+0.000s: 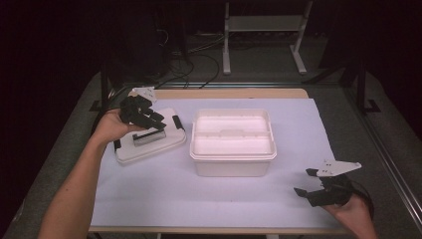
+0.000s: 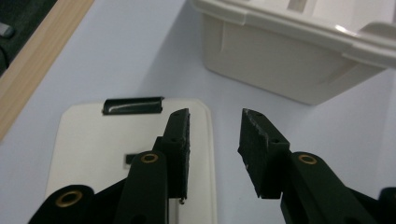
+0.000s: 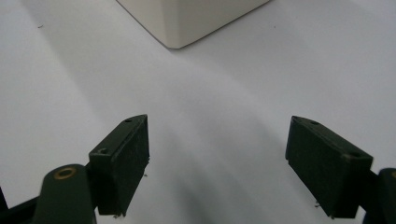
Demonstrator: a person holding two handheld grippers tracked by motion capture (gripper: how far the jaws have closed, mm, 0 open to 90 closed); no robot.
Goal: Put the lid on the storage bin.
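At the high view's left, the left gripper (image 1: 149, 122) hovers over the lid (image 1: 149, 144), fingers apart, gripping nothing; the right gripper (image 1: 306, 183), lower right, stands apart too.

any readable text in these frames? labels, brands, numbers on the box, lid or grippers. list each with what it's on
None readable: there is no text to quote.
Box: plain white walls, no label or mark visible.
Lid: plain white top with black latches and a dark handle, no print.
Left gripper and right gripper: black jaws and brass-coloured pivots, no lettering to be seen.
White table cover: blank.
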